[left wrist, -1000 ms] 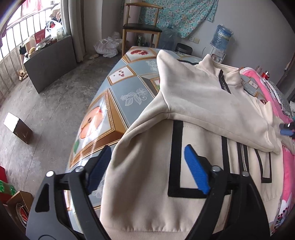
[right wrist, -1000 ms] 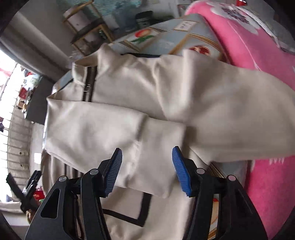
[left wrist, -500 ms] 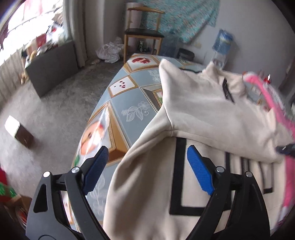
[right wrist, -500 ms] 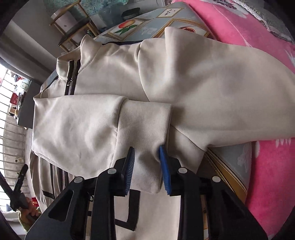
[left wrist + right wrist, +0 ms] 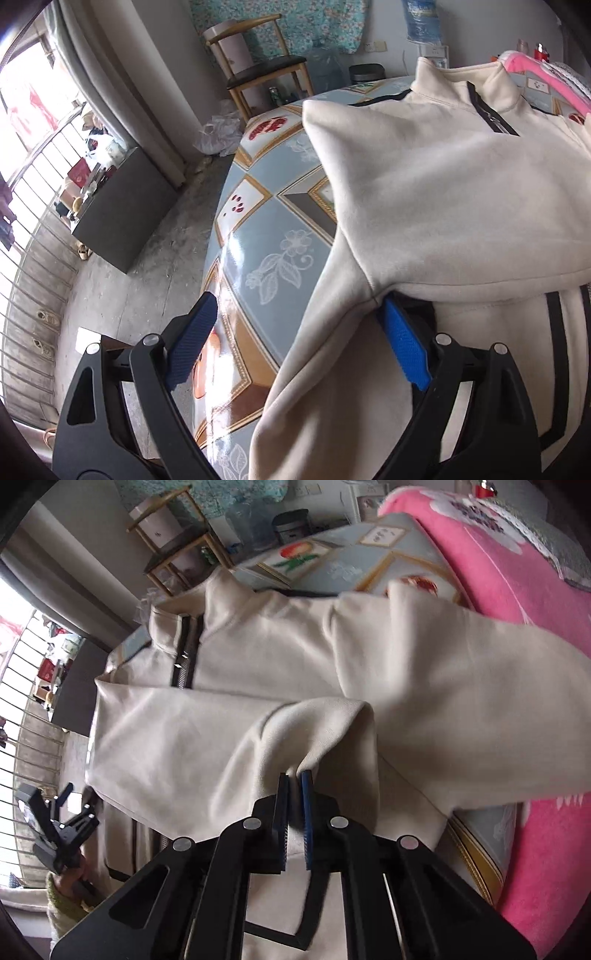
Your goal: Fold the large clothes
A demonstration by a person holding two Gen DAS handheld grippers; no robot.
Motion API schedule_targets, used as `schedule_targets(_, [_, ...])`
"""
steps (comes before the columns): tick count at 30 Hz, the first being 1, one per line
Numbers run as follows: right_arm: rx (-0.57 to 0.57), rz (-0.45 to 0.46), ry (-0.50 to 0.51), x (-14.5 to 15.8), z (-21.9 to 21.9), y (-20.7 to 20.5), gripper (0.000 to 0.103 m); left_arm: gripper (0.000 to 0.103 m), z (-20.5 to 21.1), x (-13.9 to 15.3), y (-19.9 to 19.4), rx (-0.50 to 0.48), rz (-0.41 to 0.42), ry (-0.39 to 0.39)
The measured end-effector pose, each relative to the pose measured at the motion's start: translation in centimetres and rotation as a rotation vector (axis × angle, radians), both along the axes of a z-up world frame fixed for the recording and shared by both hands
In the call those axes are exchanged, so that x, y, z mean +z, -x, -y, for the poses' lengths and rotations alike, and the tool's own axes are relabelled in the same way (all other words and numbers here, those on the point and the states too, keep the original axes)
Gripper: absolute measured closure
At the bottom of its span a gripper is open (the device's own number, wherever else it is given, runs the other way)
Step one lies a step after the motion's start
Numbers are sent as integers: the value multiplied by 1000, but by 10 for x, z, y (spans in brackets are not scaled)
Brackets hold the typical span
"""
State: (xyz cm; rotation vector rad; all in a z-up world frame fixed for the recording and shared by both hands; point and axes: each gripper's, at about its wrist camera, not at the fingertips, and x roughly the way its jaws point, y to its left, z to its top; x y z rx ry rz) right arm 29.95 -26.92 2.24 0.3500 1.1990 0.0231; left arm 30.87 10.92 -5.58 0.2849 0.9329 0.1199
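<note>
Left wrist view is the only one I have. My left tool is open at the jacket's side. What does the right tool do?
Observer: The right tool is shut on the sleeve cuff.
Operator: Is the cuff flat on the jacket?
Observer: No, its fabric bunches up into the pinch.
Operator: And the other sleeve?
Observer: The other sleeve lies partly over a pink blanket.

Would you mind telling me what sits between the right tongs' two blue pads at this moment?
In the right wrist view, the right tongs are pinched on the cuff of the cream jacket; only that fabric lies between them.
</note>
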Motion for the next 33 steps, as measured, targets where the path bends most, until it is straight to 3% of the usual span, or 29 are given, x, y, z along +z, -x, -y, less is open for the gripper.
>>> schedule_targets(4, [68,108,-83,58,-27,-39,97,18,-10,-1,0,40,10,29])
schedule_targets(6, [142,223,-148,110,-52,-53,97,18,-13,-1,1,61,12,28])
schedule_targets(10, [252,456,-188,198,-76,-37,97,18,-22,-1,4,109,13,29])
schedule_targets(12, [247,510,-174,207,-67,-25,97,19,-28,0,7,134,11,33])
schedule_targets(14, [215,478,-167,186,-47,-20,97,19,-35,1,9,153,5,57])
schedule_targets(16, [161,357,-165,133,-18,-19,97,20,-39,0,11,159,-3,71])
schedule_targets(19, [53,92,-153,28,29,-18,97,20,-40,1,15,144,-10,70])
schedule_targets(22, [-49,-53,-153,-38,67,-11,97,20,-36,4,20,117,-21,59])
schedule_targets(24, [-80,-57,-136,-44,81,-9,97,20,-34,10,25,102,-21,74])
schedule_targets(27, [-90,-15,-73,-25,93,-12,97,20,-30,25,35,72,8,147])
schedule_targets(31, [22,75,11,14,62,-27,90,20,-16,43,40,11,63,300])
schedule_targets(33, [139,93,-4,22,17,-52,52,20,-4,48,36,-21,81,400])
